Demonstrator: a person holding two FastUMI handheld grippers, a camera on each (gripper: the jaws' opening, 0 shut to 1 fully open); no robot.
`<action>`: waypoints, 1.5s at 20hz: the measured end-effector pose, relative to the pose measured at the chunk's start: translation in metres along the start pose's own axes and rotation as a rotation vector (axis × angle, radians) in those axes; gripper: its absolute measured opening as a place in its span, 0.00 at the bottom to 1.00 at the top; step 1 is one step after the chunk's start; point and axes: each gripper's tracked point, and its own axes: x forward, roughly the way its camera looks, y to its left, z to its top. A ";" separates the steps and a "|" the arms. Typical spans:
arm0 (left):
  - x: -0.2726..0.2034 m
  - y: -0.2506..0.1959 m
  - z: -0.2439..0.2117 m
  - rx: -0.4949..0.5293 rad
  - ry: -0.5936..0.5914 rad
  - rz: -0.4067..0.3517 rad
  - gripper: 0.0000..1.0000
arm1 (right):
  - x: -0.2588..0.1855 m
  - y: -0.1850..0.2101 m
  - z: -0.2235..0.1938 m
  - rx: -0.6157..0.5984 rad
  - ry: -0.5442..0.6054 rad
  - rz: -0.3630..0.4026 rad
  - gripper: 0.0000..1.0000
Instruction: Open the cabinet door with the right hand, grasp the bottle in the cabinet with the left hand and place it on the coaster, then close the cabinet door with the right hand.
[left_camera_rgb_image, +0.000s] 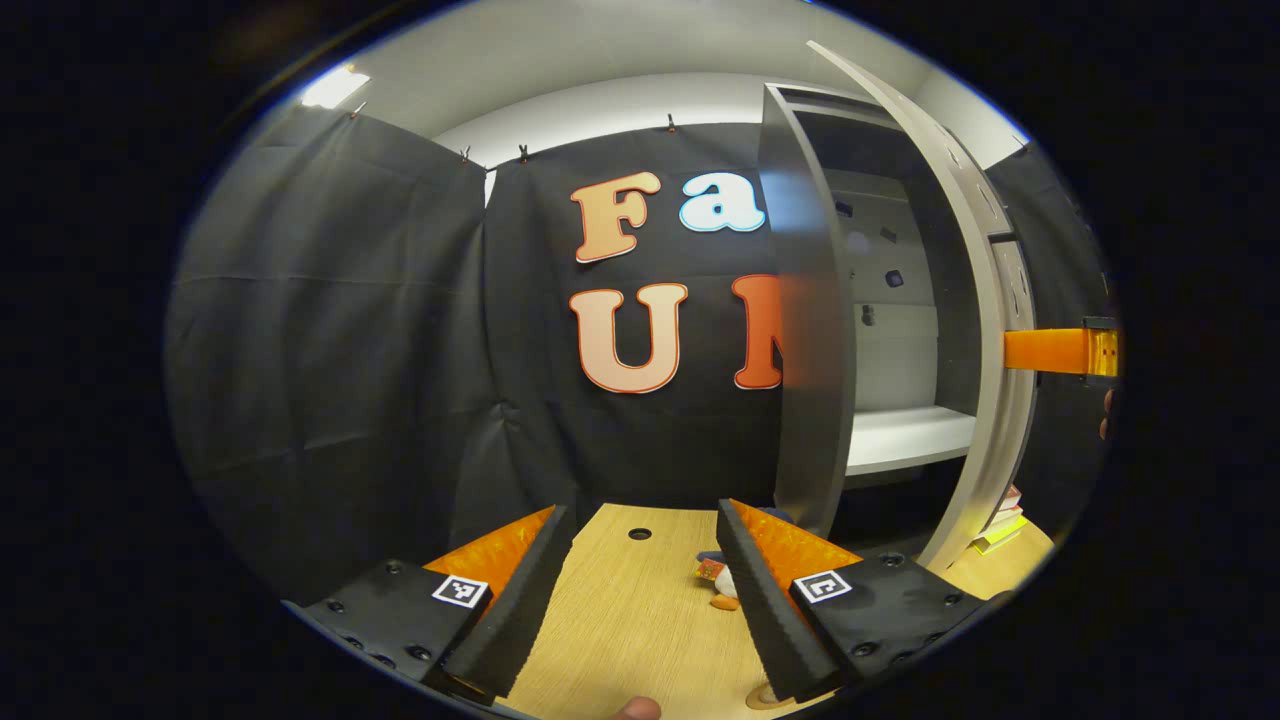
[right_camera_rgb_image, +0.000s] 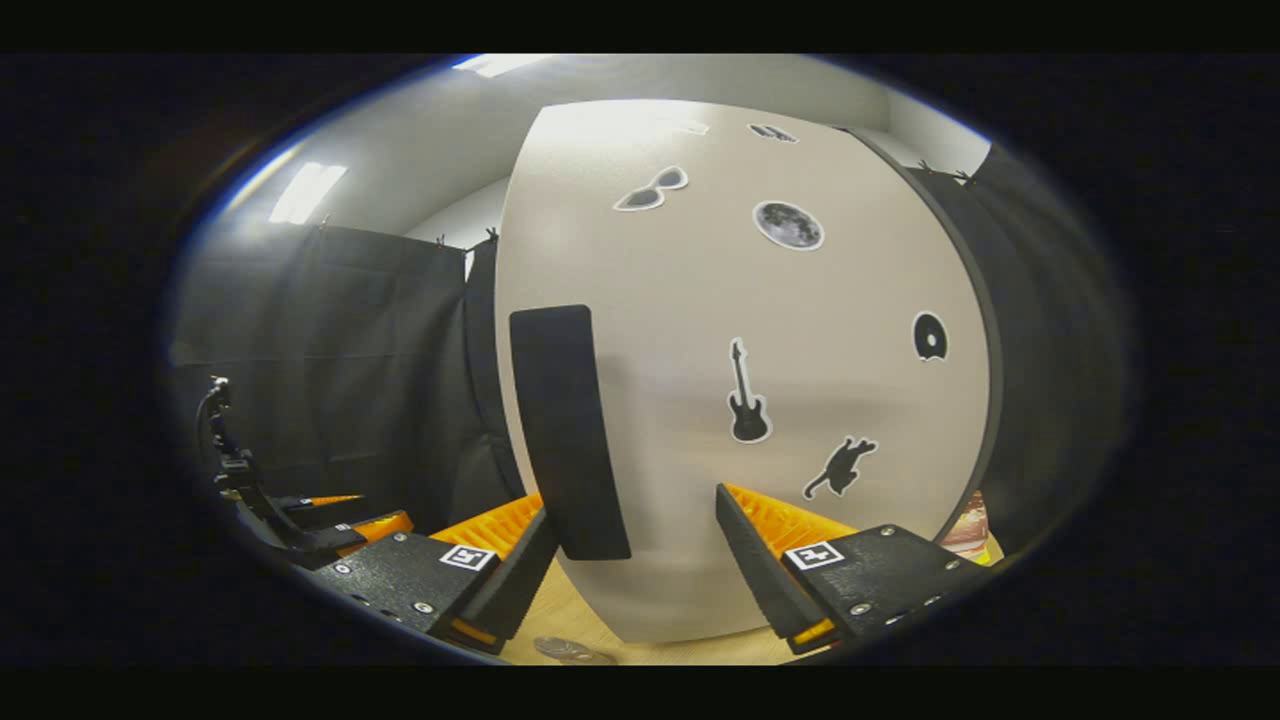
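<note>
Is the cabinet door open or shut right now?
Open: the door stands swung out from the cabinet, showing the inner shelf.

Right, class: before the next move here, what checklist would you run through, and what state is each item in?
1. Cabinet door stands open: ok.
2. Left tool open and empty: ok.
3. Right tool open and facing the black handle, not gripping it: ok.
4. Bottle waiting on the cabinet shelf: cannot tell.
5. Wooden table free ahead of the left tool: not ok, a small plush toy lies there.
</note>
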 end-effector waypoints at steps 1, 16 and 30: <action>0.009 0.003 -0.001 -0.009 0.003 -0.001 0.95 | 0.000 0.000 0.001 -0.012 0.001 -0.021 0.90; 0.096 -0.007 -0.027 -0.044 0.032 -0.110 0.95 | -0.005 -0.001 -0.007 -0.102 -0.039 -0.250 0.93; 0.072 -0.018 -0.014 -0.045 0.021 -0.142 0.95 | -0.008 0.001 -0.018 -0.079 0.016 -0.255 0.93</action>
